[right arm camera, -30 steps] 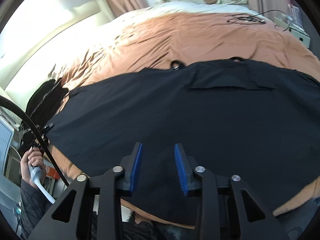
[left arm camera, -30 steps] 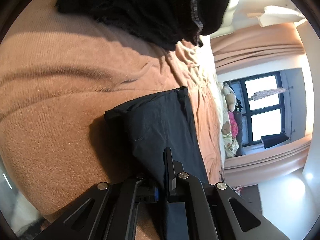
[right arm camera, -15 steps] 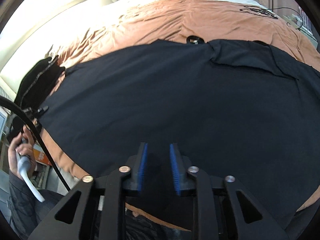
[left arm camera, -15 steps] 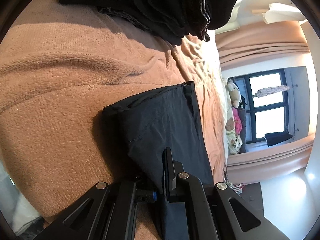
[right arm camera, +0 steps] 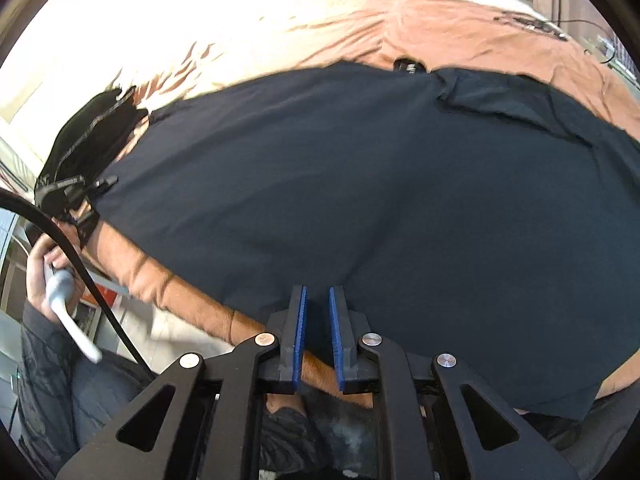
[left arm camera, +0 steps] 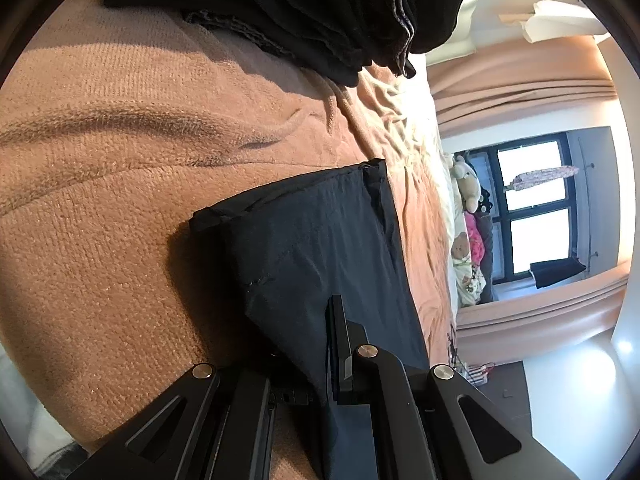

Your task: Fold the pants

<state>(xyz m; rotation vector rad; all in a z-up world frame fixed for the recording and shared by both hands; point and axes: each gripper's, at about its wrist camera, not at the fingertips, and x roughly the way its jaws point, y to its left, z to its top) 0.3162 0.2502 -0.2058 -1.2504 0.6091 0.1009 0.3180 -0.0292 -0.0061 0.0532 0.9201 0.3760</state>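
Dark navy pants are spread across a tan blanket on a bed, filling the middle band of the right wrist view from left edge to right edge. The near hem of the pants is seen at lower centre, between the blue pads of the right gripper. The jaws have just been closing and stand narrowly apart with the cloth edge between them; whether the pads already press on it cannot be told.

In the left wrist view, a folded end of the pants is seen at centre, lifted off the blanket. The left gripper is clamped tight on this cloth at lower centre.

A pile of black clothing is seen along the top edge. A window is noted at right.
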